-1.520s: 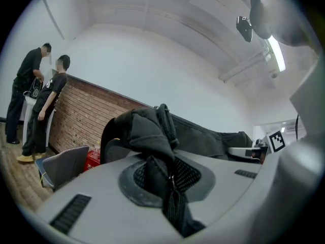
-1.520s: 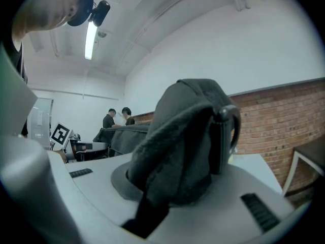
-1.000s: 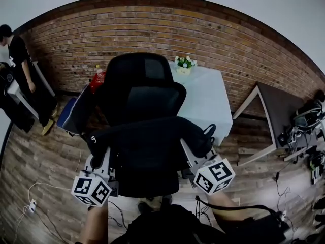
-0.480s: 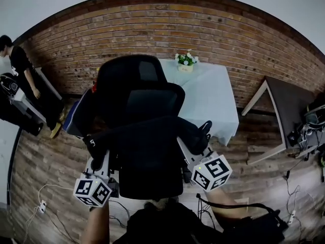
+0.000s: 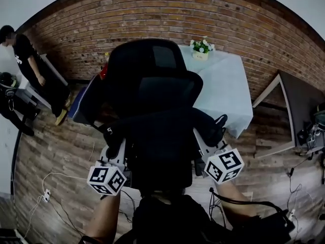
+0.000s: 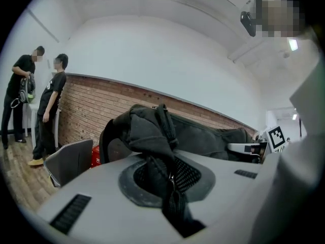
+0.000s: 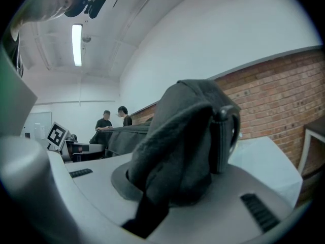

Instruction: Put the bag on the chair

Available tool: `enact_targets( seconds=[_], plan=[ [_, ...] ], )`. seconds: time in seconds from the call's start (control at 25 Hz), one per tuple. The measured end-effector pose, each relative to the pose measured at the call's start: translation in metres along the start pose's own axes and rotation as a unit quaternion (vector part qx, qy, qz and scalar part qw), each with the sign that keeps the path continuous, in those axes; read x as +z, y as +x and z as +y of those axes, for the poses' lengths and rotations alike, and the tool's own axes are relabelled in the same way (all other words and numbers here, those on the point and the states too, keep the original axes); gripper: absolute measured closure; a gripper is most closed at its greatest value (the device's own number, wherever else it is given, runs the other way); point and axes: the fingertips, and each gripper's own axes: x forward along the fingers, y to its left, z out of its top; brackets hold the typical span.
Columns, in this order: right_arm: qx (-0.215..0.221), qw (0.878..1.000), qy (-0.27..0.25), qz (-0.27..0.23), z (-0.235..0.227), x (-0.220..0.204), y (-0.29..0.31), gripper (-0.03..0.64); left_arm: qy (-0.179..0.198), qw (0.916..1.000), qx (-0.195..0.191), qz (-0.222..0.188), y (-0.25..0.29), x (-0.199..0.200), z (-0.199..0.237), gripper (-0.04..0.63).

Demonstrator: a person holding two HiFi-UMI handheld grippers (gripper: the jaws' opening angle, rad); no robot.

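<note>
Bag of black cloth hangs stretched between the 2 grippers, in front of the backrest of the black office chair and over its seat; whether it touches the seat cannot be told, since bag and chair are both dark in the head view; the left gripper has the bag's left end and the right gripper has its right end, the 2 well apart with the bag's length between them; in the left gripper view the left gripper has its jaws drawn narrow and pressed on a fold of the bag that shows a zip and some mesh, with the cloth bunched above the jaws and a strap running over the top; in the right gripper view the right gripper likewise has its jaws narrow, pinched on a thick fold of the bag, with a loop handle hanging at the fold's right side; both grippers point about level; behind the chair stands a counter under a white cloth, with 1 small pot of flowers near its far edge by the brick wall; a person in black stands at the far left on the wooden floor, well apart from the chair.
</note>
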Motion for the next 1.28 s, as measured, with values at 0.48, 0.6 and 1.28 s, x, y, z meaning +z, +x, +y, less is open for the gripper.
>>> enact_targets(
  seconds=[0.48, 0.6, 1.28],
  plan=[
    [-0.063, 0.998, 0.017, 0.024, 0.004, -0.047, 0.046, 0.548, -0.002, 0.9976, -0.045, 0.053, 0.039, -0.032, 0.06, 0.548],
    [-0.072, 0.997, 0.02, 0.033, 0.0, -0.061, 0.055, 0.549, 0.0, 0.9966, -0.048, 0.067, 0.049, -0.045, 0.069, 0.548],
    [-0.095, 0.989, 0.034, 0.11, -0.017, -0.171, 0.095, 0.548, -0.024, 0.9874, -0.024, 0.155, 0.069, -0.152, 0.118, 0.548]
  ],
)
